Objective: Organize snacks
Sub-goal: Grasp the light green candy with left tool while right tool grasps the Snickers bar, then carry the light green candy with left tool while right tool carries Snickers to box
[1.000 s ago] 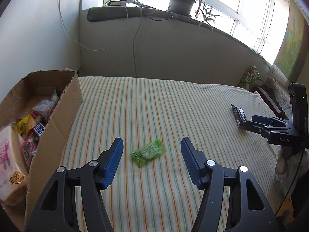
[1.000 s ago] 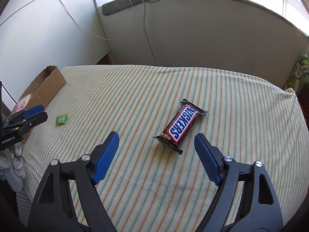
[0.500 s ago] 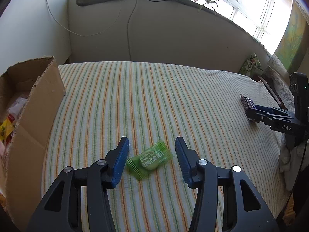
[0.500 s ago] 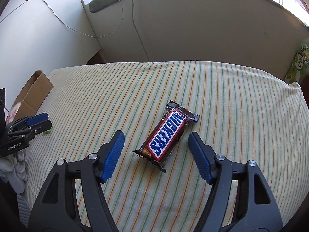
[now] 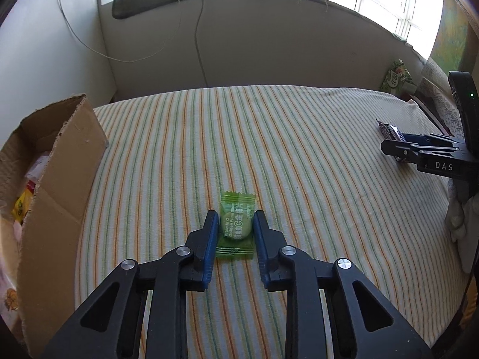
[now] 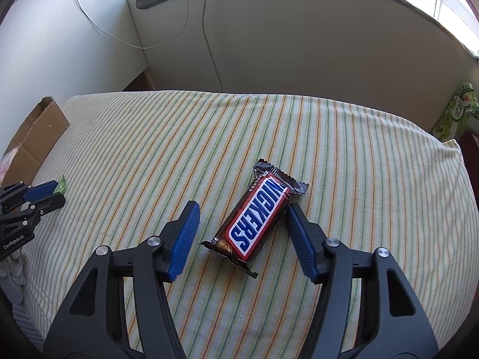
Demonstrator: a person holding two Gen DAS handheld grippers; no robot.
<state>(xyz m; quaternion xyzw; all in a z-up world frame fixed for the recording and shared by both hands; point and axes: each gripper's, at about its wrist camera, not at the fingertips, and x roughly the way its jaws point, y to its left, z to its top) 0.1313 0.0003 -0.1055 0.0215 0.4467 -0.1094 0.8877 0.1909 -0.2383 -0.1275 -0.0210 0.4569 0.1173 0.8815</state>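
A small green wrapped candy [image 5: 236,227] lies on the striped cloth [image 5: 284,137]. My left gripper [image 5: 235,214] is closing on it, and both blue pads touch the wrapper's sides. A Snickers bar [image 6: 257,218] lies at an angle between the fingers of my right gripper [image 6: 242,207]. Those jaws are closing too. The right pad [image 6: 299,233] meets the bar's edge, while a gap stays at the left pad [image 6: 184,236]. Each view shows the other gripper at its edge: the right gripper [image 5: 398,146] and the left gripper [image 6: 51,194].
An open cardboard box [image 5: 60,161] holding several snack packets stands at the table's left end, also visible as the box [image 6: 39,131]. A green carton [image 6: 455,113] stands beyond the right end. Grey wall with hanging cables runs behind the table.
Both grippers sank toward the cloth and narrowed. The left pads came in onto the candy, which turned upright between them. The right fingers drew in around the Snickers bar.
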